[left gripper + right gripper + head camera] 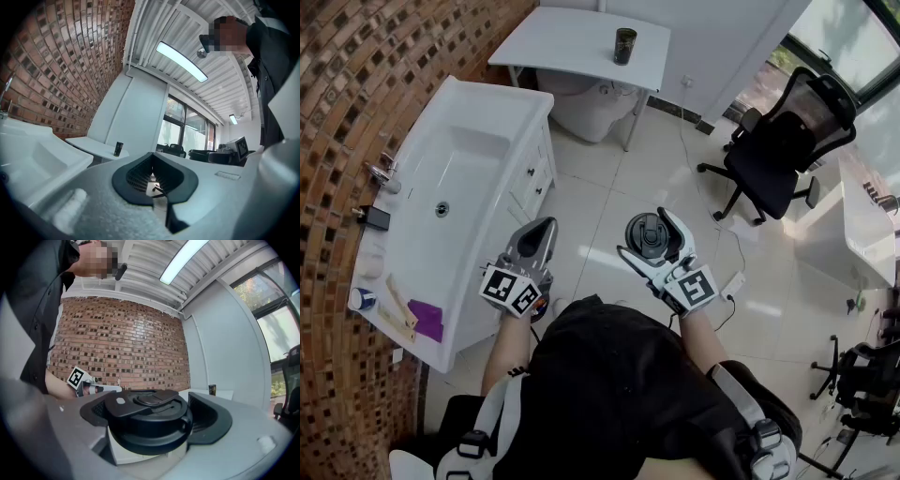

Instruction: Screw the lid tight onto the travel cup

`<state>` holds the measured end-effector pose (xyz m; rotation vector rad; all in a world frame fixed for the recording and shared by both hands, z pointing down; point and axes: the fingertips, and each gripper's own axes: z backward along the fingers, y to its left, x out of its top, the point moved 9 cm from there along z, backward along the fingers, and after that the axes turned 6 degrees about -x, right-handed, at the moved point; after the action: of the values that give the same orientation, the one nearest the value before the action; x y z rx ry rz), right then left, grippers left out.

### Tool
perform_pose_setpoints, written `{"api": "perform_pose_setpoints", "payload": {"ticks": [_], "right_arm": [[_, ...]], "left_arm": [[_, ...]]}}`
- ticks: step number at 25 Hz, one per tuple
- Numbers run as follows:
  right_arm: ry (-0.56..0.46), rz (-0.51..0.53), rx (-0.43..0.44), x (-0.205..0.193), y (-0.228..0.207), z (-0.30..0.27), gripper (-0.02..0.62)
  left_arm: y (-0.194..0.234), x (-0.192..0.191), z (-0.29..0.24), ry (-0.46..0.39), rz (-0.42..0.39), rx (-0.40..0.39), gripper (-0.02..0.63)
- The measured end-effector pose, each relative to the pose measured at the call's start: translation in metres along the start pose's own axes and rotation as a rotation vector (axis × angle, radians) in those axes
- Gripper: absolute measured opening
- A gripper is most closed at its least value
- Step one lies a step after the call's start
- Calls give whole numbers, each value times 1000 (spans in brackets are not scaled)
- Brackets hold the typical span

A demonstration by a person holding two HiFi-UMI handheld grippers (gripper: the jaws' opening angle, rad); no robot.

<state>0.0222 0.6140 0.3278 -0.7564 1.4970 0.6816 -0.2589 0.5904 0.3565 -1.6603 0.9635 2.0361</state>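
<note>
The lid [648, 234] was seen in the head view clamped in the right gripper [651, 242], with the travel cup [624, 45] well apart on a white table [567, 42]. In the left gripper view, the left gripper [154, 174] was shown with its jaws pressed together on nothing. In the right gripper view, wide-set jaws were closed on the lid.

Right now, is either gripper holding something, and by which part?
The right gripper holds the black lid by its round side wall, one jaw on each side. The left gripper is shut and holds nothing.
</note>
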Motion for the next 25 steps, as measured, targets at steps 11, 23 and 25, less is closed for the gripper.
{"api": "perform_pose_setpoints", "payload": {"ticks": [11, 23, 25], "right_arm": [[-24, -43, -99, -2, 14, -11, 477], [-18, -66, -122, 2, -1, -37, 477], [-24, -61, -105, 2, -13, -44, 477]], "left_arm": [[27, 9, 0, 39, -13, -87, 2], [56, 1, -20, 22, 56, -101, 2], [62, -2, -31, 14, 74, -74, 2]]}}
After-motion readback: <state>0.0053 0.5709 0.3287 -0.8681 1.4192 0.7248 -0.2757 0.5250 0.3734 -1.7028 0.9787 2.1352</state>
